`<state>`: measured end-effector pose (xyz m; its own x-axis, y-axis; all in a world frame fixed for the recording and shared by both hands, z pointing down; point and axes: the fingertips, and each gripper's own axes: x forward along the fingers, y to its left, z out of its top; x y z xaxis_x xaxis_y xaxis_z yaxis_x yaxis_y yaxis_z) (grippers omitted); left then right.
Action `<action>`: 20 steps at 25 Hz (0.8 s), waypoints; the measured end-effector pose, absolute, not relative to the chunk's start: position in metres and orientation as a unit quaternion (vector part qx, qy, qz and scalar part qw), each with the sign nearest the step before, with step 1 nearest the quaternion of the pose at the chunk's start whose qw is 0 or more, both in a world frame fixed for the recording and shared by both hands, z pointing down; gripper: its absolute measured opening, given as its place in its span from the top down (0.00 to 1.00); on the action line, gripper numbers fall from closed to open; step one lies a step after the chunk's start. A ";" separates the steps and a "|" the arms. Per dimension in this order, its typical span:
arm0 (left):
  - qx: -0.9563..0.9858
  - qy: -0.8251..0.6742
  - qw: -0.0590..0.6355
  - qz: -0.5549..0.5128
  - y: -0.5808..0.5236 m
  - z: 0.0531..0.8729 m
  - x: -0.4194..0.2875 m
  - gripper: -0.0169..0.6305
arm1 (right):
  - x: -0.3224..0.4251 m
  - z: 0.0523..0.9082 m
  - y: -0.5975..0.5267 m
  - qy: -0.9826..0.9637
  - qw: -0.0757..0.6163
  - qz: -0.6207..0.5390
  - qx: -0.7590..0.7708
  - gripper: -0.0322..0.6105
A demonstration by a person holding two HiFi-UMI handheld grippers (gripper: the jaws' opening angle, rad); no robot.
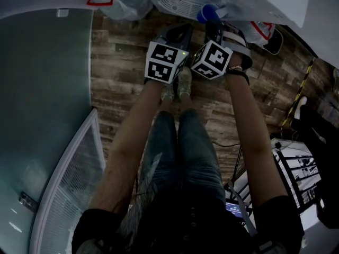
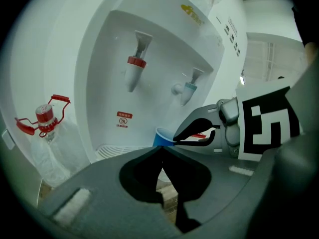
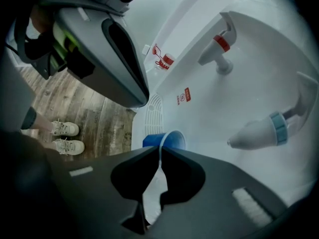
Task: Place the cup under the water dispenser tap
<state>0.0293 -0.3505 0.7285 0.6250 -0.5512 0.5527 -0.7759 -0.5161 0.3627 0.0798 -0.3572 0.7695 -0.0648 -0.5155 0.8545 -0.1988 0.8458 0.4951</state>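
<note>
My right gripper (image 3: pixel 160 152) is shut on the thin rim of the blue cup (image 3: pixel 168 139), pinching one wall of it. The cup hangs in the white dispenser's recess, over the drip grille (image 3: pixel 155 109) and lower left of the blue tap (image 3: pixel 265 131). The red tap (image 3: pixel 217 48) is further up. In the head view the cup (image 1: pixel 208 12) sits just beyond the right gripper (image 1: pixel 213 27). My left gripper (image 2: pixel 160 148) is shut with nothing in it, just left of the right one, and the cup (image 2: pixel 161 137) shows behind its tips.
A clear water bottle with a red cap and handle (image 2: pixel 45 117) stands left of the dispenser (image 2: pixel 99 49). The person's shoes (image 3: pixel 66 136) stand on wood flooring (image 1: pixel 122 62) close in front of it. A glass partition (image 1: pixel 42 105) is at the left.
</note>
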 end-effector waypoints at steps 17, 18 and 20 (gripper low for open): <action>0.849 -0.388 0.302 0.193 -0.350 0.732 0.025 0.97 | 0.086 0.800 -0.349 -0.712 0.652 -0.094 0.244 0.83; 0.850 -0.387 0.301 0.193 -0.350 0.731 0.026 0.97 | 0.087 0.799 -0.348 -0.711 0.653 -0.095 0.244 0.82; 0.851 -0.386 0.300 0.191 -0.351 0.729 0.027 0.97 | 0.086 0.796 -0.349 -0.711 0.650 -0.098 0.249 0.78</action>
